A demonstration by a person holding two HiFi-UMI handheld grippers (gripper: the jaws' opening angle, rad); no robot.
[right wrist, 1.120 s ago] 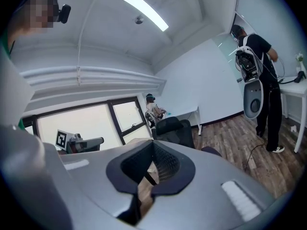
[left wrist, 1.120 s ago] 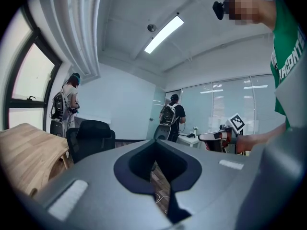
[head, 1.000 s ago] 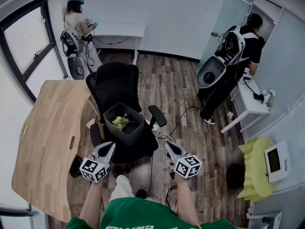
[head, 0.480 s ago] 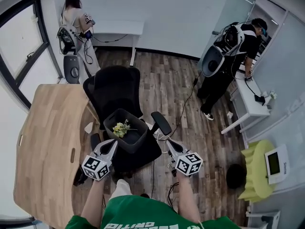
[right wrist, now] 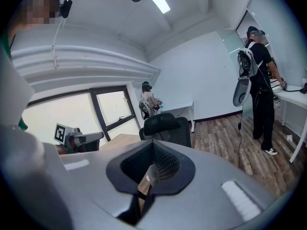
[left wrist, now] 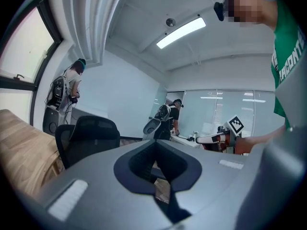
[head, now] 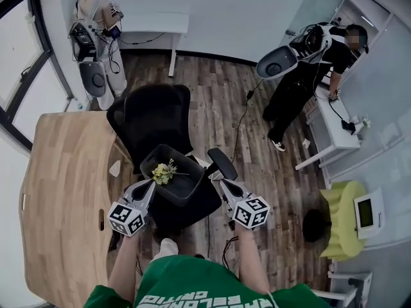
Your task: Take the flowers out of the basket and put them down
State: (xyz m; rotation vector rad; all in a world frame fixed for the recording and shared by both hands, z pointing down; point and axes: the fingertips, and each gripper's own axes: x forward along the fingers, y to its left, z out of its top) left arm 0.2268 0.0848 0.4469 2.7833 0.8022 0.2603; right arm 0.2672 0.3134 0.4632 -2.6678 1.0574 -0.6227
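Note:
A black basket [head: 194, 167] stands on the seat of a black office chair [head: 154, 115]. A small bunch of yellow flowers [head: 163, 172] lies inside it, toward its left side. My left gripper [head: 148, 185] hovers by the basket's near-left corner, its jaws closed together with nothing between them. My right gripper [head: 223, 182] is just right of the basket near the chair's armrest [head: 221, 163], shut and empty. In the left gripper view the chair back [left wrist: 91, 133] shows ahead. Neither gripper view shows the flowers.
A curved wooden table [head: 61, 191] lies to the left. A white desk [head: 331, 133] and a yellow-green seat [head: 343, 220] are at the right. One person [head: 96, 18] stands far left, another [head: 308, 63] at the right. Cables [head: 241, 133] trail over the wood floor.
Both grippers have moved forward to either side of the basket, staying shut. The chair and basket sit nearer in the head view. The person at the right has shifted pose.

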